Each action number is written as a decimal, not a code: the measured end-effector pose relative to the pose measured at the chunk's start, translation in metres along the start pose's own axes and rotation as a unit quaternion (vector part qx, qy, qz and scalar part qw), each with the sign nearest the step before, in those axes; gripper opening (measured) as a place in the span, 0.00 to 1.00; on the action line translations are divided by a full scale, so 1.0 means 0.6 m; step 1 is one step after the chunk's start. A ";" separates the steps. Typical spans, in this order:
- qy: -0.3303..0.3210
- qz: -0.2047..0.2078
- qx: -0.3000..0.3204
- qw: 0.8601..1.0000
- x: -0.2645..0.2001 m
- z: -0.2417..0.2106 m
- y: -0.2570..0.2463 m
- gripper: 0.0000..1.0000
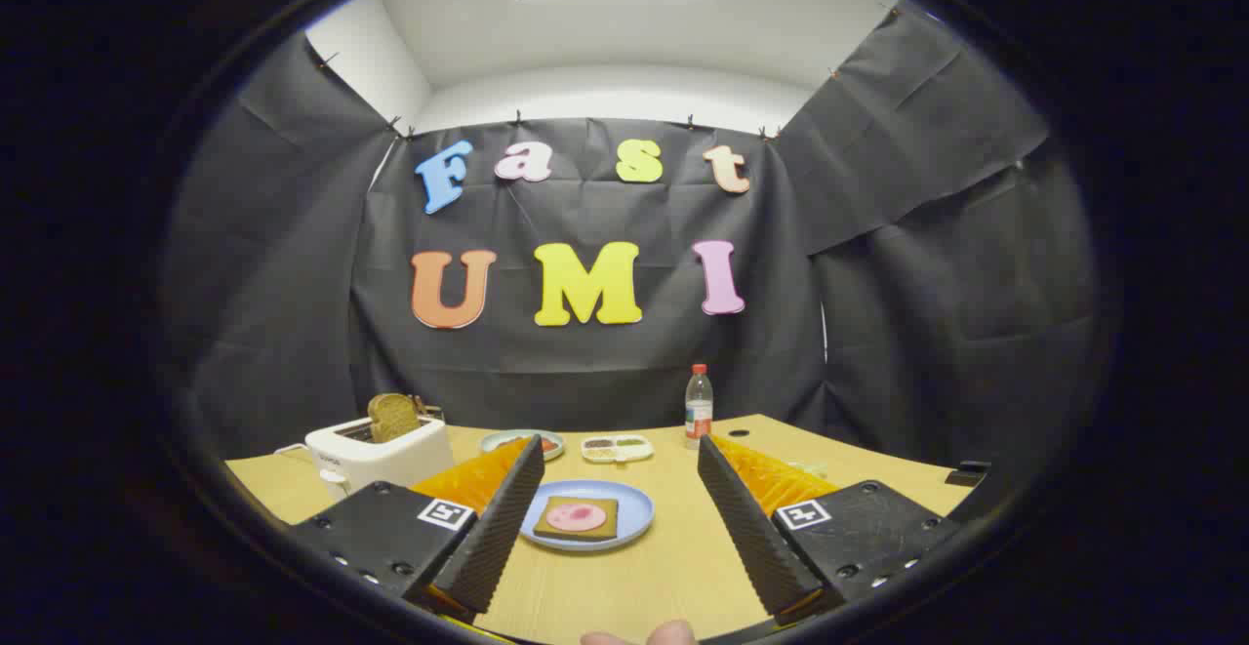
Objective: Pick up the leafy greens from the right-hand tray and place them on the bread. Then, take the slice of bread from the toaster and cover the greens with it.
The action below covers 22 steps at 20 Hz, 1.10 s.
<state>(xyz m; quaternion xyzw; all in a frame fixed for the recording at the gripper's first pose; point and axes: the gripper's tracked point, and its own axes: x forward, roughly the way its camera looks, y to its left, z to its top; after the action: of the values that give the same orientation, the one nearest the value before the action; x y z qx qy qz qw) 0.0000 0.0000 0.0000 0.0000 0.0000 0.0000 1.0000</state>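
My gripper (620, 450) is open and held above the wooden table (624, 586), with nothing between its fingers. Just ahead, between the two fingers, a blue plate (634, 506) holds a brown slice of bread (551, 525) topped with a round pink slice (576, 517). Beyond the left finger a white toaster (381, 455) stands with a brown bread slice (393, 416) sticking up out of its slot. A pale green bit (808, 469) peeks out behind the right finger; most of it is hidden and I cannot tell what it is.
At the back of the table are a small teal plate (503, 440) with something red, a white compartment tray (617, 448) and a clear water bottle (699, 406). A small black object (966, 475) lies at the far right edge. A person's fingertip (671, 633) shows below the fingers.
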 end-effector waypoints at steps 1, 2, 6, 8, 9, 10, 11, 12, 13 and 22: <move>0.003 0.002 -0.002 1.000 0.003 -0.004 0.003 0.96; 0.004 0.004 -0.004 1.000 0.005 -0.006 0.005 0.96; 0.005 0.012 -0.025 1.000 0.011 -0.013 0.020 0.96; 0.002 0.014 -0.024 1.000 0.008 -0.011 0.029 0.96; 0.001 0.017 -0.021 1.000 0.008 -0.011 0.033 0.97; -0.005 0.020 -0.026 0.999 0.011 -0.005 0.037 0.96; -0.007 0.018 -0.032 0.999 0.017 -0.003 0.036 0.96; -0.008 0.014 -0.033 0.999 0.022 -0.001 0.033 0.96; -0.007 0.014 -0.030 0.999 0.025 -0.003 0.033 0.95; -0.005 0.017 -0.031 0.999 0.036 0.001 0.029 0.95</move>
<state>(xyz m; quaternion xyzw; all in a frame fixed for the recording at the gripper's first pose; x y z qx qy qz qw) 0.0216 0.0173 0.0003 -0.0311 -0.0049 0.0172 0.9994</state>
